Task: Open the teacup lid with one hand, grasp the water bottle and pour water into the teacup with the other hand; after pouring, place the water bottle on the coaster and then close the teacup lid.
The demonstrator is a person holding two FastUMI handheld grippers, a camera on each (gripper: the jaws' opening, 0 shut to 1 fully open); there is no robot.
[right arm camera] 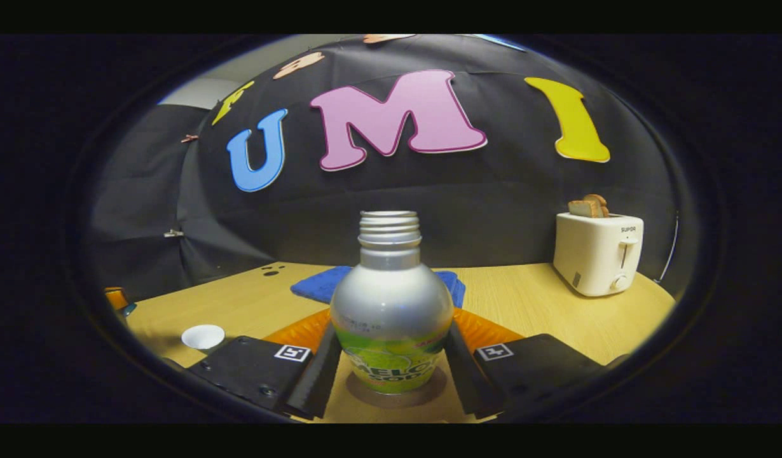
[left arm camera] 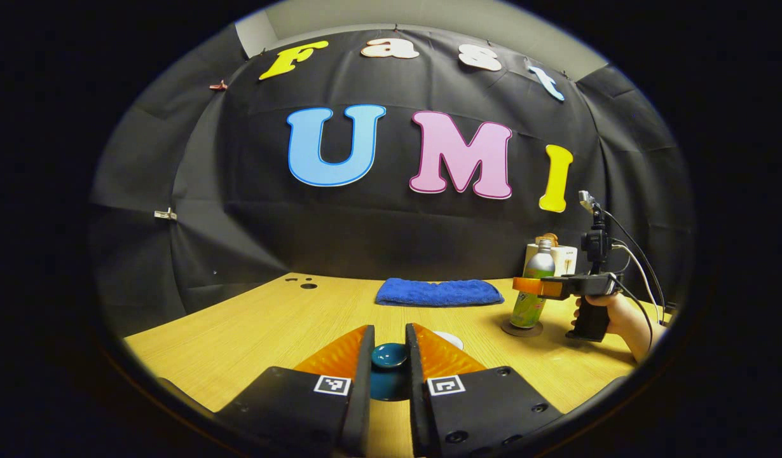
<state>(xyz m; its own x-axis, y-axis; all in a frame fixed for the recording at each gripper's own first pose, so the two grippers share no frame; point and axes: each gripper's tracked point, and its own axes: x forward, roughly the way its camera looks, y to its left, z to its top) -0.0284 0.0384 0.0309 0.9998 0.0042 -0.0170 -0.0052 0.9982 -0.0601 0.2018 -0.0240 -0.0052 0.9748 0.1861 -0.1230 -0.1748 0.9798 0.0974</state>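
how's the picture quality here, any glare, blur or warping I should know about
Left gripper view: sharp, evenly lit, with strong fisheye bending of the table edge; a glossy highlight sits on the teacup lid. Right gripper view: softer and dimmer; the water bottle bulges up close with a mild sheen, and the toaster leans near the edge.

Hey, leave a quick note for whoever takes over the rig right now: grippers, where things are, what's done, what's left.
Left gripper: shut on the teal lid, held low over the table.
Right gripper: fingers flank the bottle; whether they press it or have let go, cannot tell.
Bottle stands upright on the coaster, cap off.
White cup sits open on the table.
Done, by the look of it: lid off, bottle on coaster. Whether water was poured, cannot tell.
Left: release the bottle if still gripped, put the lid back on the cup.
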